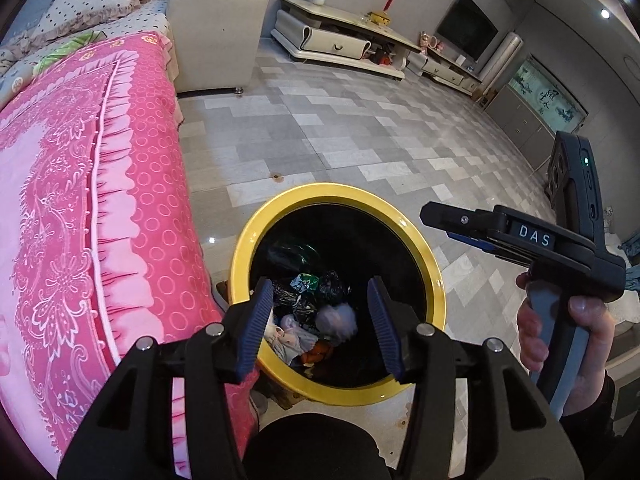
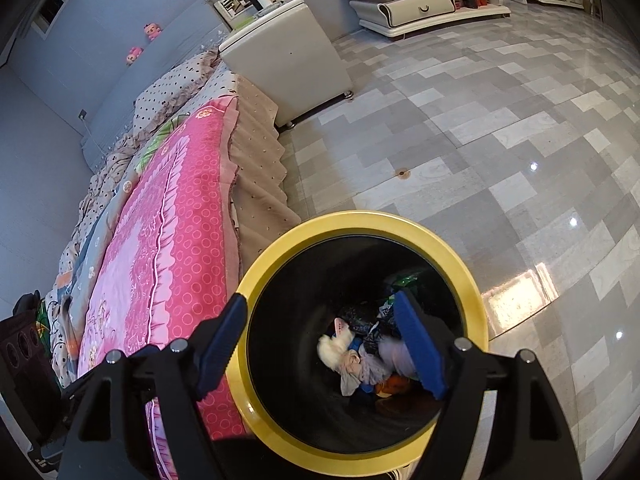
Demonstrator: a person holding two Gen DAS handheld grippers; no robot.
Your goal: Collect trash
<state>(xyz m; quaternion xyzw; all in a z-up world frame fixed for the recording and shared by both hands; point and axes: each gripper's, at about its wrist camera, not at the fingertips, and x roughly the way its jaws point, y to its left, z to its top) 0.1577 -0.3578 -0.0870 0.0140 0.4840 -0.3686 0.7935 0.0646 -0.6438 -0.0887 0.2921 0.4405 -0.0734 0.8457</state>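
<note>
A round trash bin with a yellow rim (image 1: 434, 276) stands on the floor beside the bed; it also shows in the right wrist view (image 2: 476, 300). Its black inside holds several pieces of trash: wrappers, crumpled paper and cloth. A blurred white wad (image 1: 338, 318) is in the air inside the bin; it shows in the right wrist view (image 2: 334, 346) too. My left gripper (image 1: 324, 320) is open and empty right above the bin mouth. My right gripper (image 2: 320, 340) is open and empty above the bin, and it shows from the side in the left wrist view (image 1: 432, 212).
A bed with a pink patterned cover (image 1: 80, 184) is close on the left of the bin. A white cabinet (image 1: 216, 36) stands at the bed's far end. A low TV stand (image 1: 340, 40) lines the far wall. Grey tiled floor (image 1: 340, 132) spreads beyond the bin.
</note>
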